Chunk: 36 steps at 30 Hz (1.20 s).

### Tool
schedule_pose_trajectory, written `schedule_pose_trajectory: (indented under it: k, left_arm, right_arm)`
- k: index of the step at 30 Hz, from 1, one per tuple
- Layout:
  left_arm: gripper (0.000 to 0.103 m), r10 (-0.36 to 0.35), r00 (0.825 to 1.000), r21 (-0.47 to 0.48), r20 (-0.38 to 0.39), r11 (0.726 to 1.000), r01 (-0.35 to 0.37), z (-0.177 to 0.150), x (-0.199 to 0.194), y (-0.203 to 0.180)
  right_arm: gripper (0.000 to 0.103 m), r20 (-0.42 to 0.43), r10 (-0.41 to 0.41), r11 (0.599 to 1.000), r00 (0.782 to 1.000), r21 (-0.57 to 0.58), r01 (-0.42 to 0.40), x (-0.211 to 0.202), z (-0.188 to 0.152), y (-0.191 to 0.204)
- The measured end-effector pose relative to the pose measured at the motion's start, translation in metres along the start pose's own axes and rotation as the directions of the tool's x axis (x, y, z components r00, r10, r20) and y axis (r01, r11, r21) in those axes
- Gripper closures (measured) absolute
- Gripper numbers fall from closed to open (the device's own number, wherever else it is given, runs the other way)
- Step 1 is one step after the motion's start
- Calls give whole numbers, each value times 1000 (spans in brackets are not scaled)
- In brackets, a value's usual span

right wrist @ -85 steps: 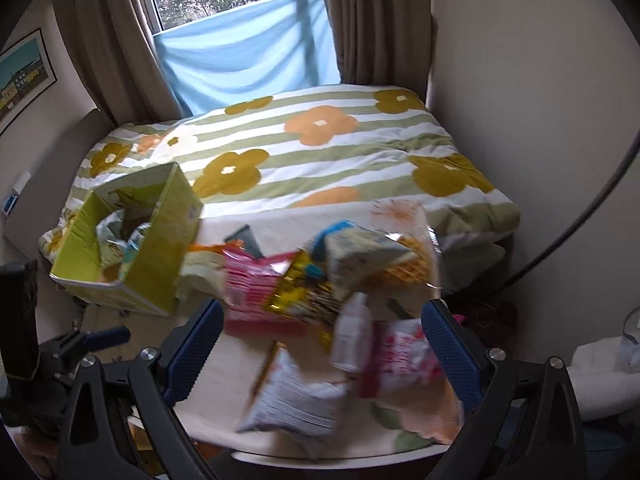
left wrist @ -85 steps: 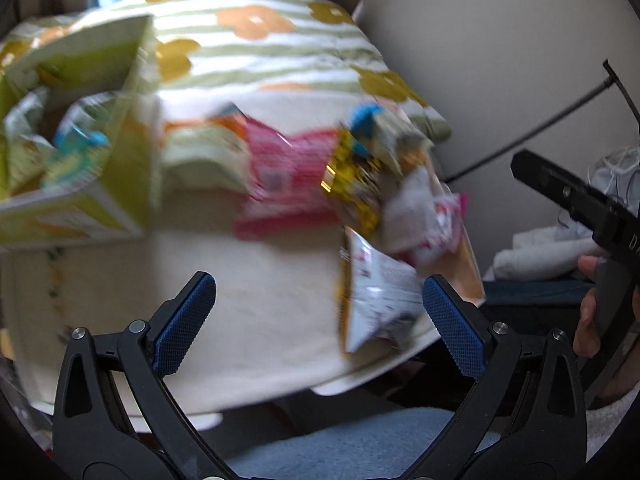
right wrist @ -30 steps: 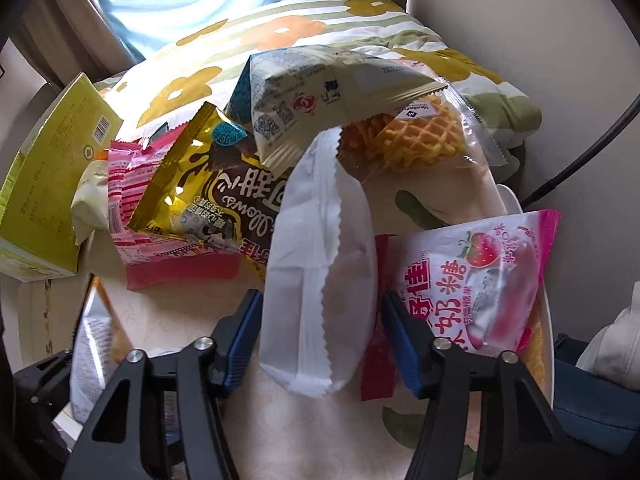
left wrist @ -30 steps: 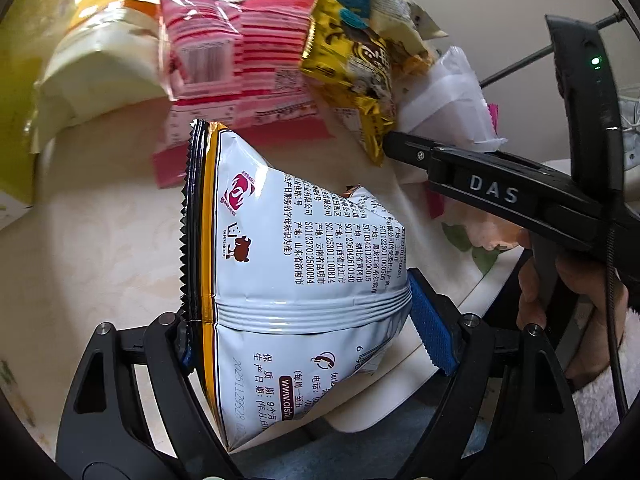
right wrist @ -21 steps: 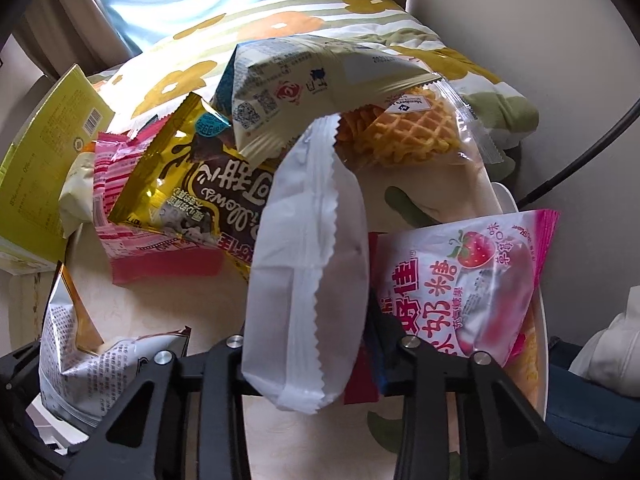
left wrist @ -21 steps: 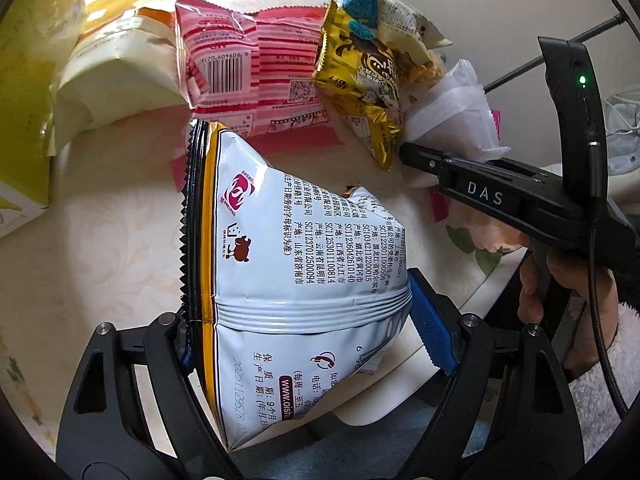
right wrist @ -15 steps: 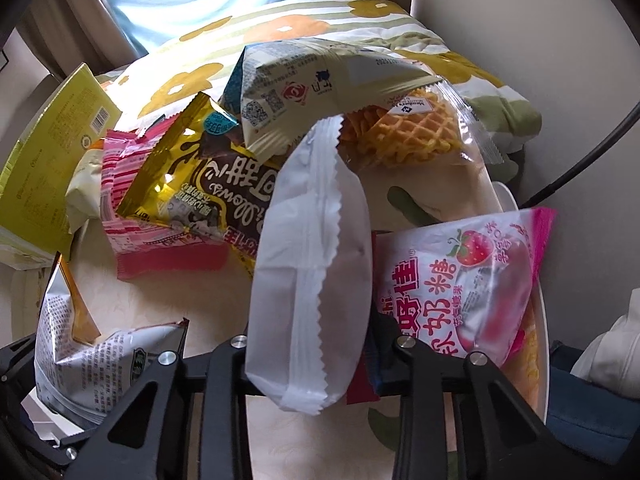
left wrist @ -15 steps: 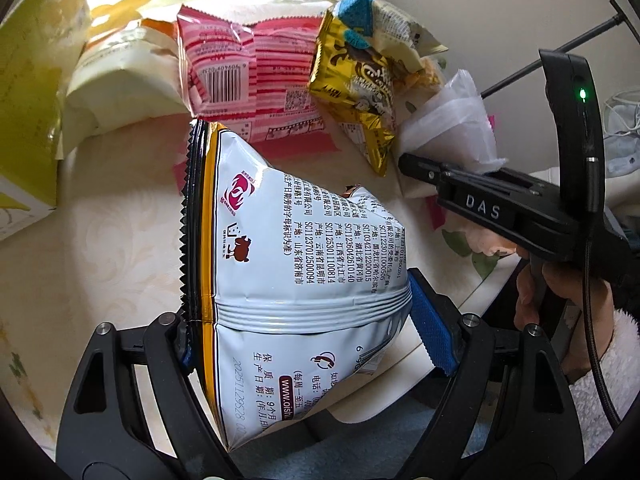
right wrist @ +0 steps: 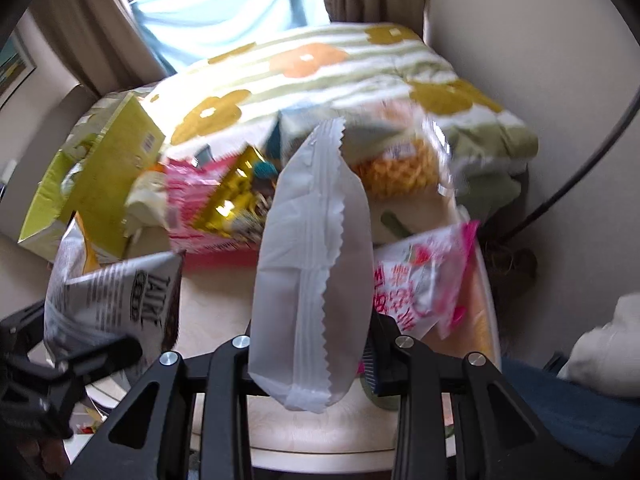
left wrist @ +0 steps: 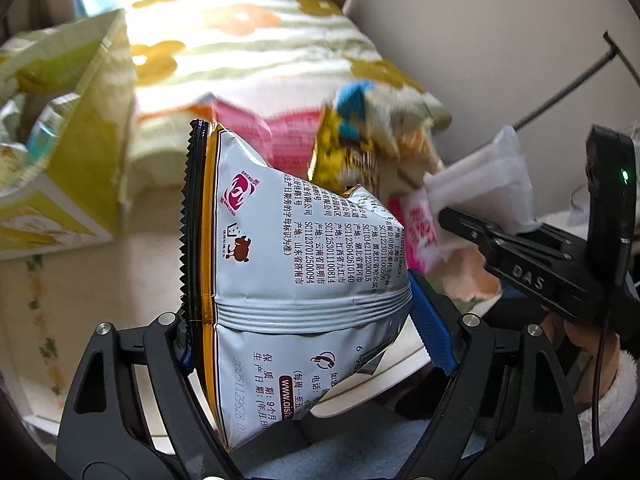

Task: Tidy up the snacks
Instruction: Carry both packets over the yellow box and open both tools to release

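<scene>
Snacks are in both grippers: the left gripper (left wrist: pixel 304 332) has its jaws spread wide against the two edges of a puffy silver-grey foil snack bag with red printing and a black-and-gold serrated seam (left wrist: pixel 296 264), and the right gripper (right wrist: pixel 310 364) is pinched nearly closed on a plain translucent white plastic pouch with a zigzag seam (right wrist: pixel 312 264); its jaws have just been closing, with the pouch between them. Both packets hang above the table, clear of its top.

In the left wrist view the right gripper's black body, lettered DAS, juts in from the right with the white pouch at its tip, a hand behind it. In the right wrist view the grey bag and the left gripper fill the lower left corner.

Below lies a cream tabletop with a faint floral pattern and a rounded edge (right wrist: pixel 216 312). Just beside the white pouch, on the table's right side, lies a pink-and-white candy packet with a strawberry picture (right wrist: pixel 420 276). Farther back sits a blurred heap: a pink striped packet (right wrist: pixel 192 204), a gold foil bag (right wrist: pixel 240 208) and a clear bag of golden waffles (right wrist: pixel 400 164). To the left stands an open yellow-green cardboard box (right wrist: pixel 100 184) with packets inside.

Beyond the table is a bed under a white blanket with green stripes and orange and mustard flowers (right wrist: pixel 320 64), then brown curtains (right wrist: pixel 92 24), a pale blue cloth across the window (right wrist: pixel 224 16), and a plain beige wall on the right.
</scene>
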State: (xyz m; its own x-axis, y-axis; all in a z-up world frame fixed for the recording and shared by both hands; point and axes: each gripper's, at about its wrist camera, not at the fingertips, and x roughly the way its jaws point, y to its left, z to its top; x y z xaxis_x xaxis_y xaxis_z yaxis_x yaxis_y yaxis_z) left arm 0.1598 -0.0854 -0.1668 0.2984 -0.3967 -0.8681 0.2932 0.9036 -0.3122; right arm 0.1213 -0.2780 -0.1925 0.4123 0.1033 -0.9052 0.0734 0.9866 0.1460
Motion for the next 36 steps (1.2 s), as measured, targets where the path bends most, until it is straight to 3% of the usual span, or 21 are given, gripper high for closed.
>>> schedule_pose_trajectory:
  k: [8,17,24,27,36]
  left_arm:
    - [21,74,985,-82,153,995,-62,21,-68,25]
    - [21,162,945,-180,284,977,-114,44,-134,112]
    - [21,240,923,-247,300,954,-168,60,-166,203]
    - [21,256,921,-281,293,944,-173,65,-174,248]
    - [21,252,953,-245,169,947,-208,82,-135,326]
  right_arm:
    - [73,75,79,993,994,-91,-72,-43,35,27]
    - [73,131,159,969,979,-210,-129,-54,76,105]
    - [73,132,222,949,966,-257,-182,-33,111,195]
    - [73,128,238,939,963,-282,-195,-21,124,231]
    - [73,67,240,938,968,-272,-213,27,138,313]
